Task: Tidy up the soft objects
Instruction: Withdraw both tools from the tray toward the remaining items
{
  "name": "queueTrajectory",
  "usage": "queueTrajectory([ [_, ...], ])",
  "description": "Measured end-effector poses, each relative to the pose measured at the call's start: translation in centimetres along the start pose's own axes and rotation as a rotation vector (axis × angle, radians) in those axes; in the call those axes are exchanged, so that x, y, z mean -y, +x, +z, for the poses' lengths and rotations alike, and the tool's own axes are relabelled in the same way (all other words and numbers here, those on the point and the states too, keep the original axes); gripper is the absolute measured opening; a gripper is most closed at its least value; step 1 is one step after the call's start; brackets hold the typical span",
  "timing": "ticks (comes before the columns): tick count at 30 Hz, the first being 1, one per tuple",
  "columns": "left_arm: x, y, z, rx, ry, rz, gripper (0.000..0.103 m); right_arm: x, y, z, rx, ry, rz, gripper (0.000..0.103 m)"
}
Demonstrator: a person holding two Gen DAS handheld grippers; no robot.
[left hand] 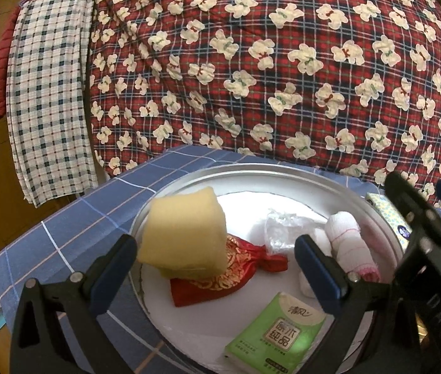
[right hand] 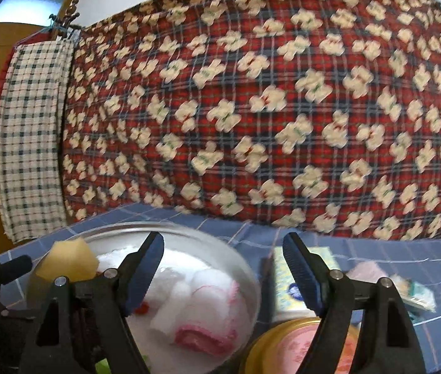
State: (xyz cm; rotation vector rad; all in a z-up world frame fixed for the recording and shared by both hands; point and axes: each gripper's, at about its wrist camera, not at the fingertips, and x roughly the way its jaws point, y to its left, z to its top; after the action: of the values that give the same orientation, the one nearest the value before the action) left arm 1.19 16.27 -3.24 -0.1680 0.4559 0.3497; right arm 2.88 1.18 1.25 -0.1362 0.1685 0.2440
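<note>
A round metal tray with a white bottom stands on the blue checked cloth. In it a yellow sponge rests tilted on a red and gold pouch. A clear plastic bag, a rolled white and pink towel and a green tissue pack lie there too. My left gripper is open over the tray, the sponge close to its left finger. My right gripper is open and empty above the tray's right rim, over the towel.
A patterned tissue pack, a gold-rimmed tin, a pink cloth and a small packet lie right of the tray. A red bear-print quilt hangs behind, with a checked cloth to its left.
</note>
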Motion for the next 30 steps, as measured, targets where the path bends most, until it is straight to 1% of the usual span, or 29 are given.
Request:
queueTrajectory([
  [2, 0.0, 0.0, 0.0, 0.004, -0.001, -0.002, 0.102, 0.5, -0.3, 0.1, 0.007, 0.019, 0.007, 0.081],
  [3, -0.1, -0.1, 0.0, 0.006, -0.001, -0.005, 0.103, 0.8, -0.4, 0.1, 0.000, 0.037, 0.027, 0.081],
  [5, 0.0, -0.3, -0.1, 0.012, 0.002, -0.006, 0.103, 1.3, -0.1, -0.1, -0.021, 0.064, 0.050, 0.081],
  [10, 0.6, -0.8, -0.3, 0.020, 0.011, -0.015, 0.103, 3.0, 0.7, -0.5, -0.088, 0.130, 0.072, 0.081],
  [13, 1.3, -1.1, -0.4, 0.023, 0.026, -0.018, 0.103, 3.7, 0.6, -0.9, -0.109, 0.125, 0.075, 0.081],
  [17, 2.3, -1.4, -0.5, 0.026, 0.035, -0.027, 0.103, 4.8, -0.6, -1.3, -0.096, 0.041, 0.054, 0.081],
  [20, 3.3, -1.6, -0.7, 0.024, 0.046, -0.039, 0.103, 6.1, -1.3, -1.5, -0.091, 0.012, 0.037, 0.081],
  [24, 4.6, -2.2, -0.9, 0.039, 0.073, -0.048, 0.103, 8.6, -1.7, -1.7, -0.100, 0.025, 0.008, 0.081],
  [30, 6.6, -2.9, -1.2, 0.042, 0.104, -0.065, 0.103, 12.5, -2.7, -1.7, -0.088, 0.052, -0.046, 0.081],
])
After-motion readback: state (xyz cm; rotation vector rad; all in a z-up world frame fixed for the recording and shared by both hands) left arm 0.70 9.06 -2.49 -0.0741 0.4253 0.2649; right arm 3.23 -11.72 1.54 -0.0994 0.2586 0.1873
